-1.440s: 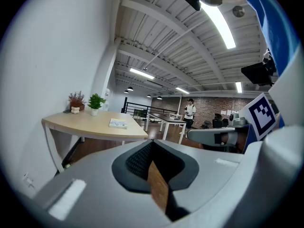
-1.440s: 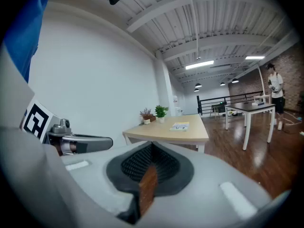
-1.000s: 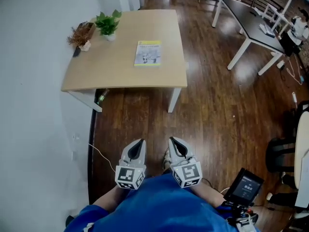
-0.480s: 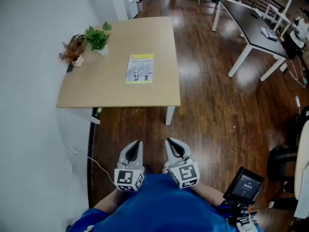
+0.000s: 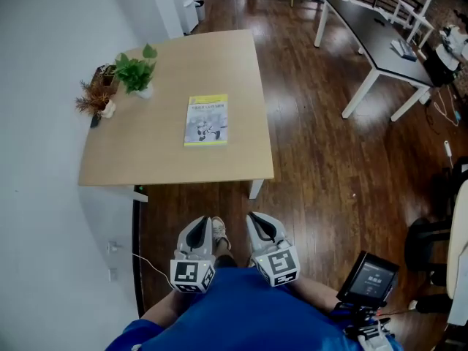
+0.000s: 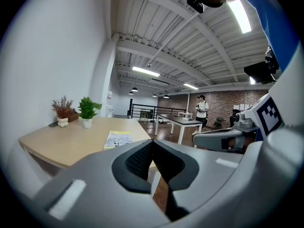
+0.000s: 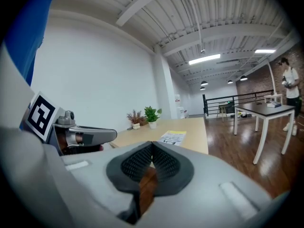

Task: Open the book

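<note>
A closed book (image 5: pixel 205 120) with a yellow-edged, illustrated cover lies flat on the light wooden table (image 5: pixel 146 159), nearer its right side. It also shows in the left gripper view as the book (image 6: pixel 118 139) and in the right gripper view as the book (image 7: pixel 172 137). My left gripper (image 5: pixel 197 230) and right gripper (image 5: pixel 259 224) are held side by side close to my body, over the floor short of the table's near edge. Both are shut with nothing between the jaws, and both point toward the table.
A green potted plant (image 5: pixel 135 72) and a dried-flower pot (image 5: pixel 95 101) stand at the table's left edge by the white wall. White-legged dark desks (image 5: pixel 365 28) stand to the right. A person (image 6: pixel 203 109) stands far off. A small screen (image 5: pixel 368 282) hangs at my right.
The table and book have come nearer and lower in the head view as I walk toward them. Both grippers stay shut and side by side.
</note>
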Available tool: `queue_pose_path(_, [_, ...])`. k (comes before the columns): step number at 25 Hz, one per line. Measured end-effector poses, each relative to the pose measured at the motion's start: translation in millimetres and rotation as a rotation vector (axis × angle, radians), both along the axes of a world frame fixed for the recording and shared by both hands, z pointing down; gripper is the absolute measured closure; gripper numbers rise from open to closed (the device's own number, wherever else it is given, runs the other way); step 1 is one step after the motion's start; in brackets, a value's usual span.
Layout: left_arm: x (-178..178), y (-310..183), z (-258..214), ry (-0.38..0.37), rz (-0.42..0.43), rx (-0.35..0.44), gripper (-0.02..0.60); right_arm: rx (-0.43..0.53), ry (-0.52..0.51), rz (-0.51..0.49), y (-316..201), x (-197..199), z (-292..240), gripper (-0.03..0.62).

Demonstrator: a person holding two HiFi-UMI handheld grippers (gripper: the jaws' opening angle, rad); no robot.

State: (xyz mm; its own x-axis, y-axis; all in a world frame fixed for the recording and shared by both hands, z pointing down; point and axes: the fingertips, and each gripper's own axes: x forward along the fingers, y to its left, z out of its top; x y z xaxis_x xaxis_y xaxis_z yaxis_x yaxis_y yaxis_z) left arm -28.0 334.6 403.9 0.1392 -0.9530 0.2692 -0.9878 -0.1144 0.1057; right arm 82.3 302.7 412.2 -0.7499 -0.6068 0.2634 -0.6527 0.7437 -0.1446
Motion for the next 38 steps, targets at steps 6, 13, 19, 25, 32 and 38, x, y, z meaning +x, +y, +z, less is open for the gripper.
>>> queue_pose_path(6, [-41,-54,4,0.049,0.053,-0.002,0.575,-0.002,0.043,0.051,-51,-38,3,0.591])
queue_pose_path(13, [-94,-111,12,0.086,0.110,-0.009,0.575,0.010,0.095,0.111,-103,-89,4,0.591])
queue_pose_path(19, [-123,-137,16,0.114,0.147,-0.016,0.575,0.025,0.122,0.134,-130,-121,2,0.591])
queue_pose_path(25, [-134,-168,20,0.104,0.164,-0.030,0.575,0.008,0.129,0.173,-161,-127,8,0.591])
queue_pose_path(32, [-130,-217,32,0.059,0.166,-0.079,0.575,-0.016,0.129,0.165,-207,-126,20,0.591])
queue_pose_path(38, [-114,-267,45,0.043,0.169,-0.117,0.575,-0.051,0.122,0.165,-251,-113,33,0.591])
